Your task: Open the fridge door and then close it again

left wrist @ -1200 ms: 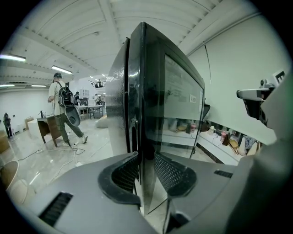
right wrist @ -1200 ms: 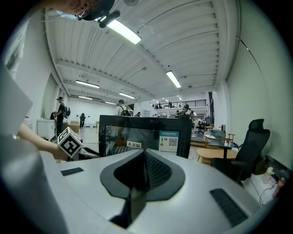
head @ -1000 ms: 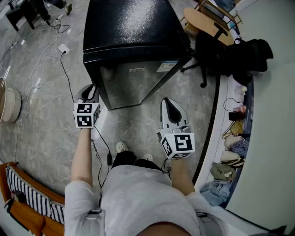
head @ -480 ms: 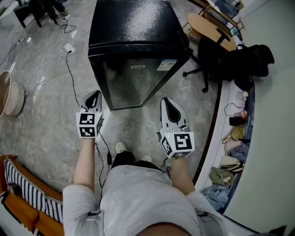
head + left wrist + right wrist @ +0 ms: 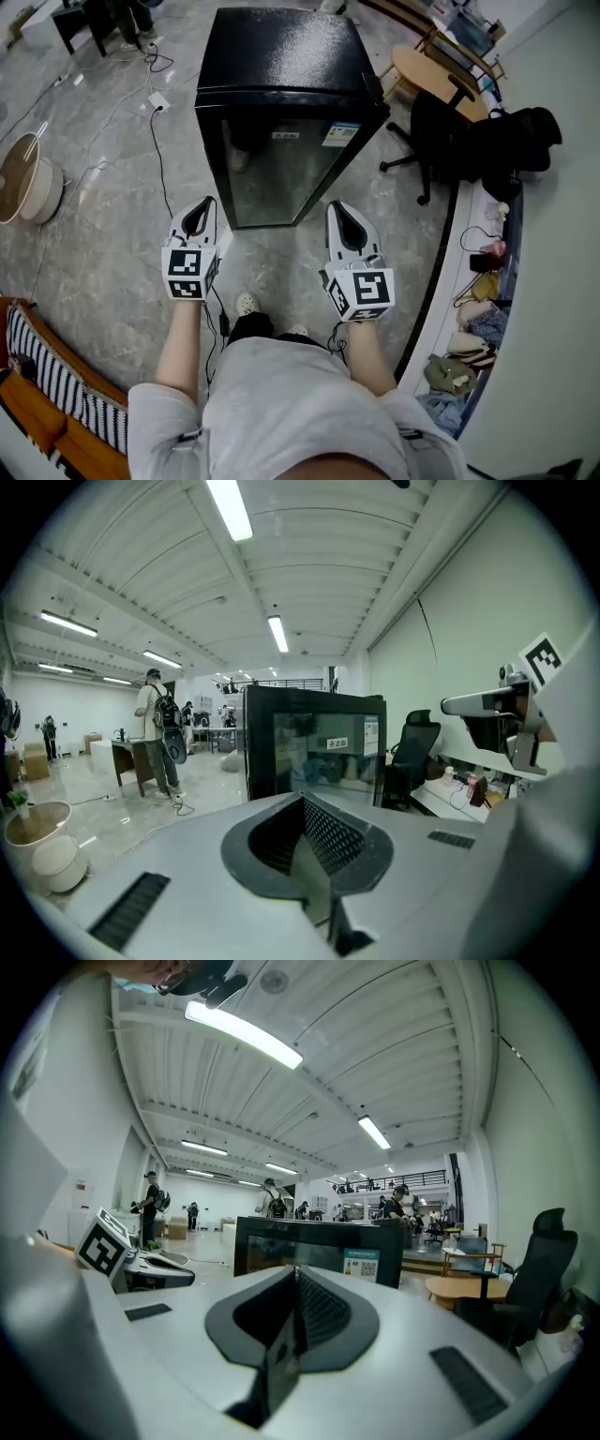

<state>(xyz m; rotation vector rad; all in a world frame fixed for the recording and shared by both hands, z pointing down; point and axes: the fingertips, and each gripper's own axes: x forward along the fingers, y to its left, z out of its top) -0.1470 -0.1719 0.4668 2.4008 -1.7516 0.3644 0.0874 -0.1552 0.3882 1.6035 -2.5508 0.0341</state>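
Black, box-shaped fridge (image 5: 281, 56) with a glossy, speckled top, standing on a grey stone-patterned floor (image 5: 103, 216). Its front is a single glass door (image 5: 281, 173) in a black frame, shut against the cabinet. The pane is dark and reflective. Two small labels sit near its upper edge, a white one at the middle and a blue-and-white one toward the right corner.

Left gripper (image 5: 199, 217): jaws pressed together with nothing between them. In the head view it lies just below and left of the door's bottom edge, apart from it.

Right gripper (image 5: 349, 220): jaws likewise clenched and empty, below and right of the door's bottom edge, also clear of it.

Both grippers point toward the fridge, which stands ahead of them and between their lines. Neither touches the door or the cabinet. In each gripper view the door appears beyond the closed jaw tips. A black office chair (image 5: 441, 122) stands near the fridge's right side.
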